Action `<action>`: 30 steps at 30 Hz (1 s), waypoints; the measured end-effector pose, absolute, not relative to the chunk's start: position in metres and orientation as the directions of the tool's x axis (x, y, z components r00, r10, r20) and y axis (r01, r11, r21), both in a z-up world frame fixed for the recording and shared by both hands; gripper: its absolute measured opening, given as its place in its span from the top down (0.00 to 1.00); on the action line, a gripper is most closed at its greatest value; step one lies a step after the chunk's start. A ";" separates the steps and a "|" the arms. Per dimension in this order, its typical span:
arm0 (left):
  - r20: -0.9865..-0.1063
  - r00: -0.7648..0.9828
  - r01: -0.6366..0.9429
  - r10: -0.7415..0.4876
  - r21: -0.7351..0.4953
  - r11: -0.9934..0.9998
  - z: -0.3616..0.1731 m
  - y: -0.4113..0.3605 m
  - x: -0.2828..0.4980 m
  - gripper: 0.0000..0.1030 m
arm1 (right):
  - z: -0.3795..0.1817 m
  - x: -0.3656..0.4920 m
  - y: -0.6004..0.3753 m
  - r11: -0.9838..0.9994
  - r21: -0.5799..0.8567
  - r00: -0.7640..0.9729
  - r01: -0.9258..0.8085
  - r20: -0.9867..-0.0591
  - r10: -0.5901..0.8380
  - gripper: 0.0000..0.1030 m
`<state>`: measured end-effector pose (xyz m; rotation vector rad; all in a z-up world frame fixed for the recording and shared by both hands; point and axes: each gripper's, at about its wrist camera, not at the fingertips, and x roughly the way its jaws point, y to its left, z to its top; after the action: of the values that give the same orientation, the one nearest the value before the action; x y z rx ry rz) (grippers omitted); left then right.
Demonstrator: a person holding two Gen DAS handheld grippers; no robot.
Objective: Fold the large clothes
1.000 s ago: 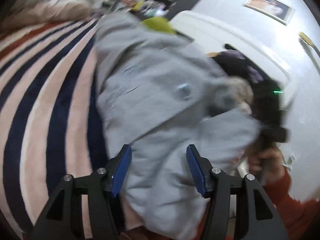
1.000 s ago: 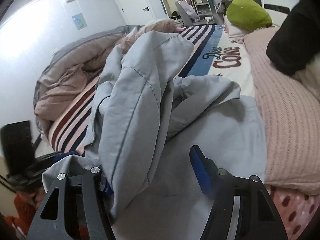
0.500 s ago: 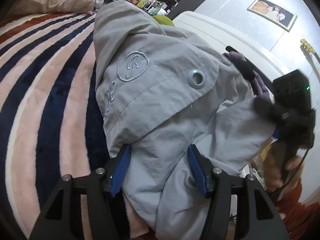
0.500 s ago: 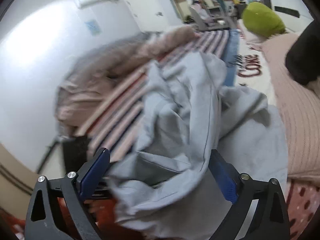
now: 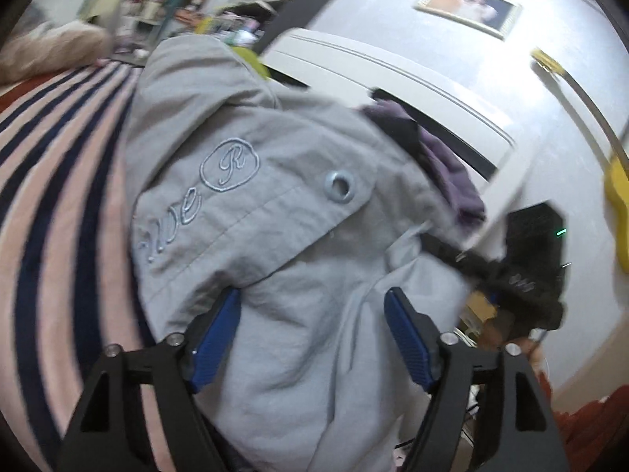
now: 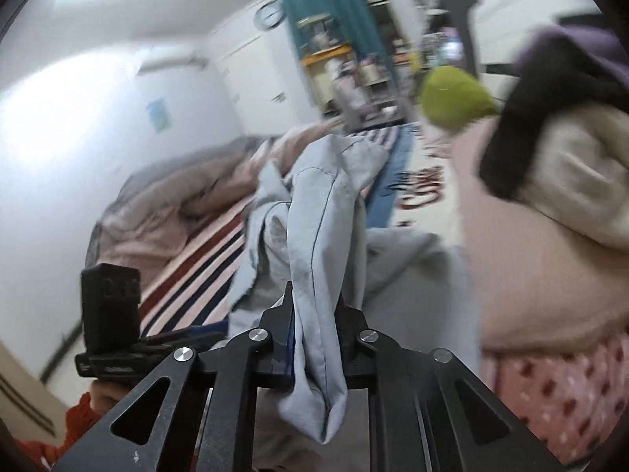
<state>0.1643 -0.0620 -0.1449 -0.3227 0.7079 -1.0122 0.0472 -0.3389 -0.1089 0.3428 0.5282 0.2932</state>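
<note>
Left wrist view: the left tool (image 5: 312,328) sits at the bottom of the frame with its blue pads (image 5: 407,342) spread apart, and they've just been opening wider. The grey jacket (image 5: 275,236) fills the middle of the frame and a fold of it runs down between the pads. The left pad's inner face is right against the cloth, but I can't tell if either one is actually pressing on it. There's a stitched "R" in an oval (image 5: 230,167) and a metal eyelet (image 5: 340,185) on the jacket. The striped blanket (image 5: 59,204) on the bed takes up the left side. At the right edge, the other tool's black body (image 5: 530,259) is up against the jacket's far side, with a white headboard (image 5: 393,78) and a framed picture (image 5: 468,8) above.

Right wrist view: the right tool (image 6: 314,326) is clamped tight on a bunched fold of the grey jacket, which rises from the jaws toward the middle of the frame and also hangs out below them. The jaws have just snapped closed on it. A pink knit blanket (image 6: 542,267) is on the right, a green pillow (image 6: 454,96) upper right, and the left tool's black body lower left. It's all a bit motion-blurred.
</note>
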 end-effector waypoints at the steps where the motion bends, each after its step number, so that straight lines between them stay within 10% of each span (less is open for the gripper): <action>1: -0.405 0.320 0.673 -0.857 -0.540 0.506 -0.142 -0.075 0.164 0.27 | -0.120 0.039 -0.357 0.895 0.420 0.827 -0.147 -0.445 0.345 0.93; 11: -0.541 0.279 0.689 -0.793 -0.463 0.558 -0.161 -0.136 0.163 0.22 | -0.215 0.019 -0.405 0.835 0.550 0.759 -0.011 -0.539 0.365 0.93; 30: -0.704 0.273 0.571 -0.656 -0.430 0.700 -0.208 -0.099 0.156 0.18 | -0.186 0.016 -0.417 0.853 0.522 0.723 -0.013 -0.584 0.369 0.79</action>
<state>0.1560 -0.0995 -0.2080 -0.0983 0.9971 -0.8267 0.0163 -0.4165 -0.1860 0.5174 0.7396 0.2216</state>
